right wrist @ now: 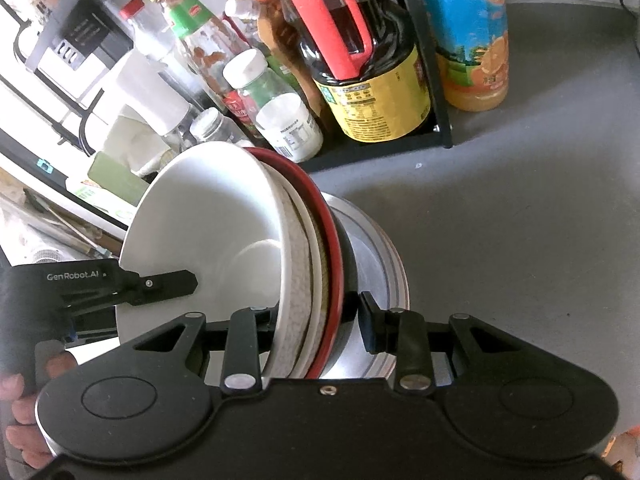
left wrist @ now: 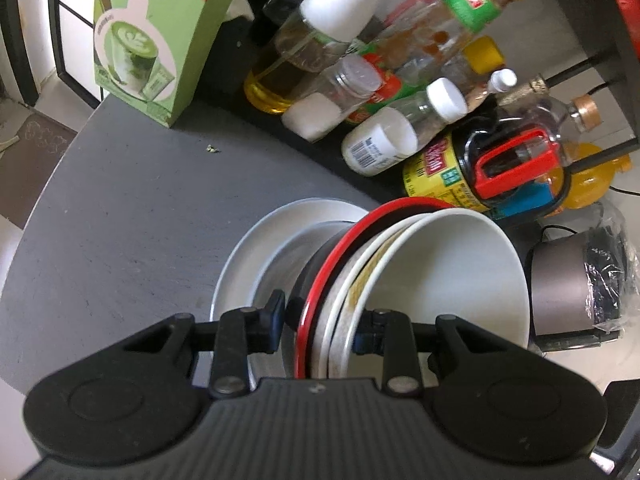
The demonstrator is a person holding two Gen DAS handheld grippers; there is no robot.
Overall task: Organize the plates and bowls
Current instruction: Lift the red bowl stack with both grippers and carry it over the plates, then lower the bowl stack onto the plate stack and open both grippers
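Left gripper [left wrist: 322, 320] clamped on nested bowl stack [left wrist: 352, 280], right gripper [right wrist: 316, 320] clamped on the same stack's opposite rim, white plates [left wrist: 256, 248] underneath, condiment bottles [left wrist: 400, 136] beyond, grey counter [left wrist: 120, 220] below

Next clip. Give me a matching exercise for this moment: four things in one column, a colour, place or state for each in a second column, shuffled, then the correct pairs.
Things:
1. top bowl
2. rimmed bowl
3. carton
4. juice bottle

Descriptions:
A. green, standing on the counter
B. plain white, innermost of the stack
C. orange, beside the bottle rack
D. red edge, black outside

Pairs: 1-B, 2-D, 3-A, 4-C
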